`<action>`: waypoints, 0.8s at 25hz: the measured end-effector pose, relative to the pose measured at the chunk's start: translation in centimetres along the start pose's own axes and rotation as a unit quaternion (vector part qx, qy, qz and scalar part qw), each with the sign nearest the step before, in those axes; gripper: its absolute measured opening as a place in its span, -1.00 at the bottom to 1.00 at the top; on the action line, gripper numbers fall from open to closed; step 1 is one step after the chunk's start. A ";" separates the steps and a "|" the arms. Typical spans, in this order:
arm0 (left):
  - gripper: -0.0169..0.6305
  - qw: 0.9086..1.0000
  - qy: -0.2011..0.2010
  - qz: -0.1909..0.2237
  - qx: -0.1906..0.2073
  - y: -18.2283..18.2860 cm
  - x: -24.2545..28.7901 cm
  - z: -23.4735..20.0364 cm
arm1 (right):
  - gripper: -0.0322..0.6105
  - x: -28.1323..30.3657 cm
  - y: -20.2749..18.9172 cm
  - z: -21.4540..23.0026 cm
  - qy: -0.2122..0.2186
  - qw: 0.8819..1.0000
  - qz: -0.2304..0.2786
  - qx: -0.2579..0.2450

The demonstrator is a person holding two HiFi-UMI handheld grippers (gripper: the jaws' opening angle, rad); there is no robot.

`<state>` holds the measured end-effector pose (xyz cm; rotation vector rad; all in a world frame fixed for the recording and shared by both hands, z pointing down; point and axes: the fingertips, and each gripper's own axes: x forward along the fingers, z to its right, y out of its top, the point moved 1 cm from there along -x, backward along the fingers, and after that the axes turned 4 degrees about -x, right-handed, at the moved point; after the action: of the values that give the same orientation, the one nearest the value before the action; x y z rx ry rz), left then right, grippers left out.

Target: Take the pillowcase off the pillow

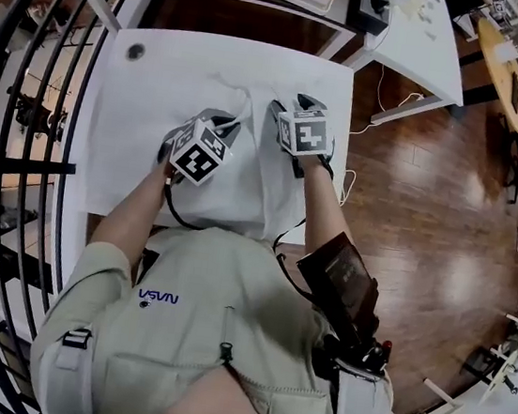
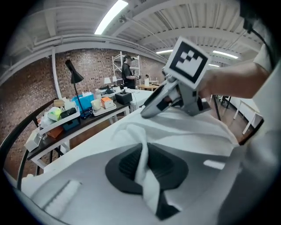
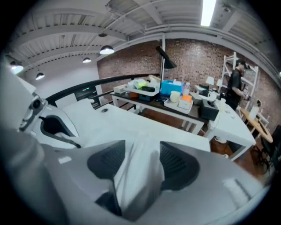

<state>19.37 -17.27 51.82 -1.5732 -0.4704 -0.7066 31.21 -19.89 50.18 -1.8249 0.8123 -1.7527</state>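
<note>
A: Edges and room?

B: Head view: the pillowcase (image 1: 240,189) lies on a white table (image 1: 134,152) at the near edge, right against the person's body, toward the right half. There's bare tabletop to its left and on the far side, with only a small dark disc (image 1: 136,51) in the far left corner. A black railing (image 1: 44,78) runs just beside the left edge. The wood floor (image 1: 411,202) is open past the right edge. A cluttered table (image 1: 220,2) stands across the far end, with a strip of floor between.

A: And the left gripper (image 2: 142,163)?

B: Jaws nearly together, pinching a thin ridge of pillowcase fabric between the pads (image 2: 125,165). It sits on the cloth's left part.

A: The right gripper (image 3: 141,165)?

B: Jaws wide. A thick loose fold stands in the gap and brushes both pads, but it isn't squeezed flat (so I read it as unclamped). It's on the cloth's far right part, near the table's right edge.

A: Are they touching each other?

B: No, side by side and close. I can't tell pillow from case; it's all one white mass.
</note>
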 end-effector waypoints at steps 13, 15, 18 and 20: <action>-0.89 0.989 0.002 0.147 -0.020 2.2 -10.4 1.9 | -0.83 -3.4 -0.1 6.1 -0.161 0.987 0.023 0.016; -0.89 0.987 0.008 0.158 -0.027 2.2 -11.2 1.8 | -0.83 -3.7 -1.0 7.6 -0.178 0.983 0.023 0.039; -0.89 0.985 0.009 0.169 -0.028 2.3 -11.7 1.8 | -0.83 -4.0 -3.1 9.6 -0.198 0.978 0.004 0.071; -0.89 0.985 0.006 0.169 -0.024 2.4 -11.7 1.9 | -0.84 -3.9 -4.7 10.3 -0.214 0.973 -0.013 0.088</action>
<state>12.76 -14.43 42.07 -1.6417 -0.1708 -0.4696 41.88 -14.47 50.01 -1.9938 0.4465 -1.3217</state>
